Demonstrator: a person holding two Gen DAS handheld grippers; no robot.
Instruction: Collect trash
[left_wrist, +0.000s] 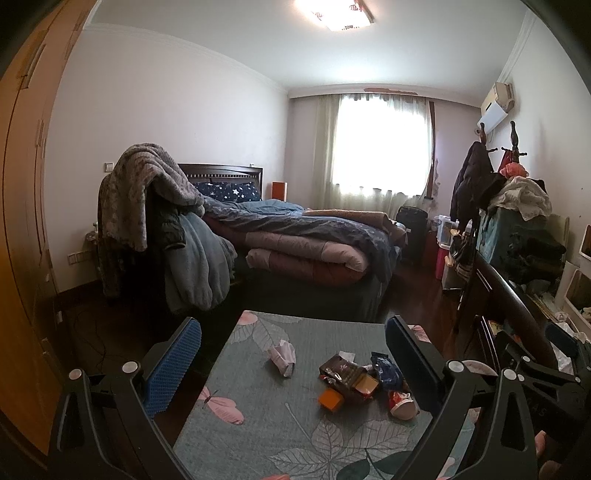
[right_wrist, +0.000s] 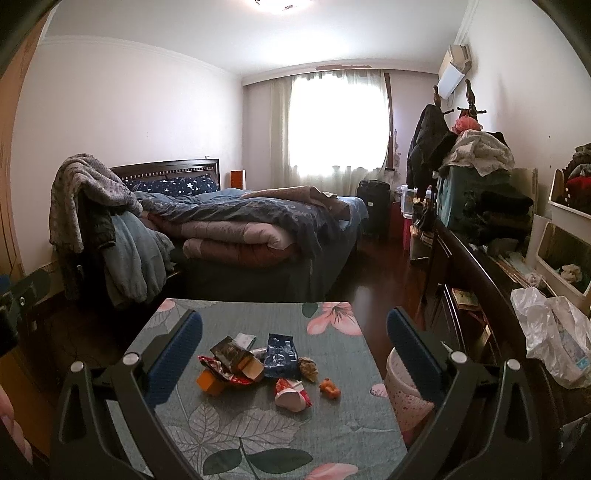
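From my feed the table cover (right_wrist: 332, 424) reads as woven cloth, matt, printed with leaves and pink flowers. The left gripper (left_wrist: 293, 341) and right gripper (right_wrist: 294, 330) both look like matt black plastic with shiny metal pivot pins, and their fingers (left_wrist: 173, 365) carry blue pads of a nubbed, rubbery texture. The dark blue wrapper (right_wrist: 280, 354) is glossy crinkled foil; the crumpled tissue (left_wrist: 282, 356) is soft matt paper; the orange box (left_wrist: 330, 400) seems smooth card. The pink bin (right_wrist: 404, 397) looks like speckled plastic, the bag (right_wrist: 554, 332) thin translucent film. The floor (right_wrist: 380, 291) is dark polished wood, the bedding (left_wrist: 295, 243) quilted cloth, the grey blanket (left_wrist: 147, 184) fuzzy.
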